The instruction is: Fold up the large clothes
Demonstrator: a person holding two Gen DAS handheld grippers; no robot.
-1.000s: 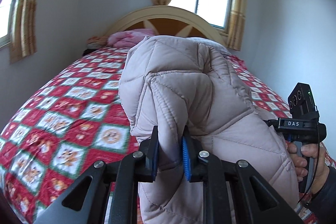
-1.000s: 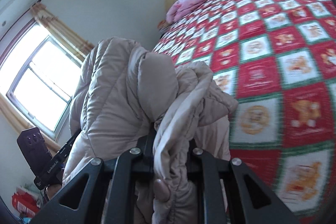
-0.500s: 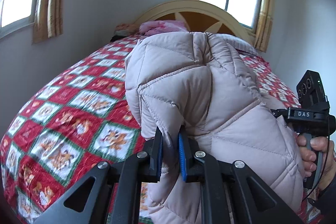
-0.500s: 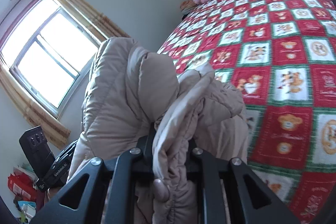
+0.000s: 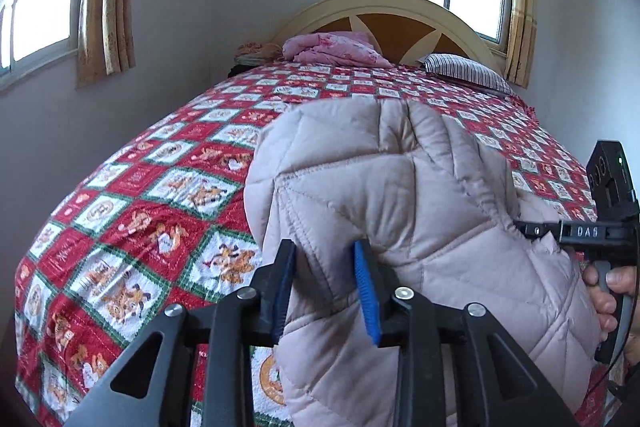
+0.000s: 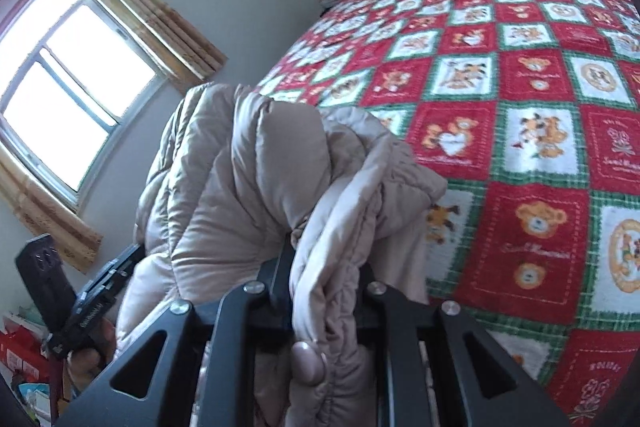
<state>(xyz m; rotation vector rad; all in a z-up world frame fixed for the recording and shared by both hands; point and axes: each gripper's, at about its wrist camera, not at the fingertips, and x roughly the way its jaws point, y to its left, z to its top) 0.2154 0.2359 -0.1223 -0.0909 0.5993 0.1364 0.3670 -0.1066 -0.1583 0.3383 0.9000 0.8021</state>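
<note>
A puffy beige quilted jacket point(image 5: 400, 207) hangs bunched over the bed between my two grippers. My left gripper point(image 5: 326, 283) has its jaws opening, well apart, with a fold of the jacket loose between the blue pads point(image 5: 366, 291). In the right wrist view my right gripper point(image 6: 324, 279) is shut on a thick gathered edge of the jacket point(image 6: 248, 187), close to a large button point(image 6: 306, 367). The right gripper's body point(image 5: 600, 231), held by a hand point(image 5: 604, 291), shows at the jacket's right side. At the lower left of the right wrist view is the left gripper's body point(image 6: 80, 299).
The bed carries a red, green and white bear-patterned cover point(image 5: 160, 219). A pink blanket point(image 5: 336, 47) and a striped pillow point(image 5: 464, 67) lie by the curved headboard point(image 5: 384, 7). Curtained windows point(image 6: 68, 87) flank the bed. Clutter point(image 6: 20, 359) sits on the floor at the left.
The left jaws have spread from a tight pinch on the jacket fold to a wide gap. Both grippers and the jacket have come lower over the bed. The right grip is unchanged.
</note>
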